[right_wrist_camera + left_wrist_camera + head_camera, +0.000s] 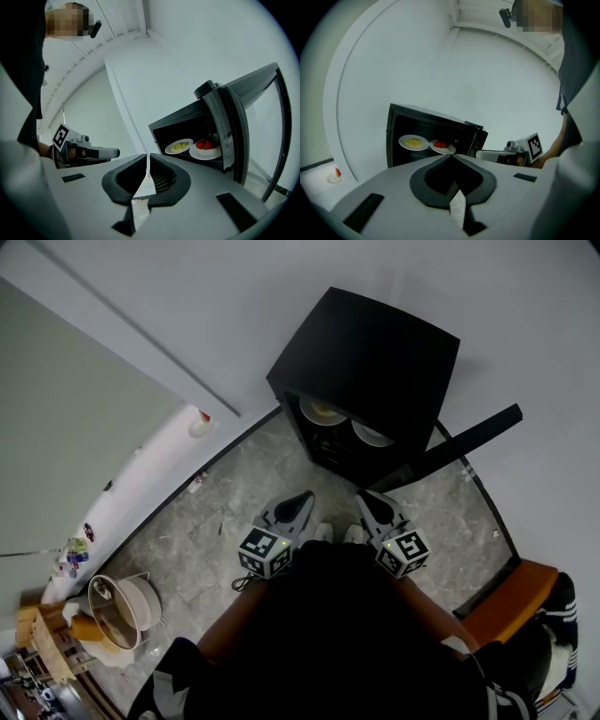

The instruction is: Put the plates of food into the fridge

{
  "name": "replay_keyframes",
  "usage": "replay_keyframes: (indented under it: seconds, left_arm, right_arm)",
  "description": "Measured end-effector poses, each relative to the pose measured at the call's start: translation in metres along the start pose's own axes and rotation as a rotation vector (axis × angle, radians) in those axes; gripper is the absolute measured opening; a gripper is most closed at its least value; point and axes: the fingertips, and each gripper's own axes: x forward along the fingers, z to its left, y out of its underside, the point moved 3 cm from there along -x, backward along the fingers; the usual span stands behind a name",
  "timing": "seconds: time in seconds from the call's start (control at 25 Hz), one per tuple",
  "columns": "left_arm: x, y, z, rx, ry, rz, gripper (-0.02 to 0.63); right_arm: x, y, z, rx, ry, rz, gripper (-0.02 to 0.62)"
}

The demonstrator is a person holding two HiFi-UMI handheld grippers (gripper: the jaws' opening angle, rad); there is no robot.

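Note:
A small black fridge [375, 362] stands on the floor against the wall, its door [464, 442] swung open to the right. On a shelf inside sit two white plates side by side. One holds yellow food [414, 142] [179, 146], the other red food [442, 146] [205, 149]. From above they show as pale discs [323, 411] [372, 435]. My left gripper [302, 502] [451, 155] and right gripper [367, 501] [148, 157] hover side by side in front of the opening, apart from the plates. Both are shut with nothing between the jaws.
The open door [243, 131] stands just right of my right gripper. An orange seat [511, 601] is at the lower right. A round white stool-like object [122, 610] and wooden pieces sit at the lower left, beside a long white ledge [141, 484].

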Motion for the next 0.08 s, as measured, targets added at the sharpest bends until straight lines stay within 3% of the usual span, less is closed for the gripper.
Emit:
replay_keyframes:
  seconds: [0.08]
  left_arm:
    - [0.0041,-0.0006,-0.0044,0.003,0.013,-0.002,0.023]
  right_arm:
    - [-0.0044,0.0023,0.0002,0.003,-0.003,0.010,0.040]
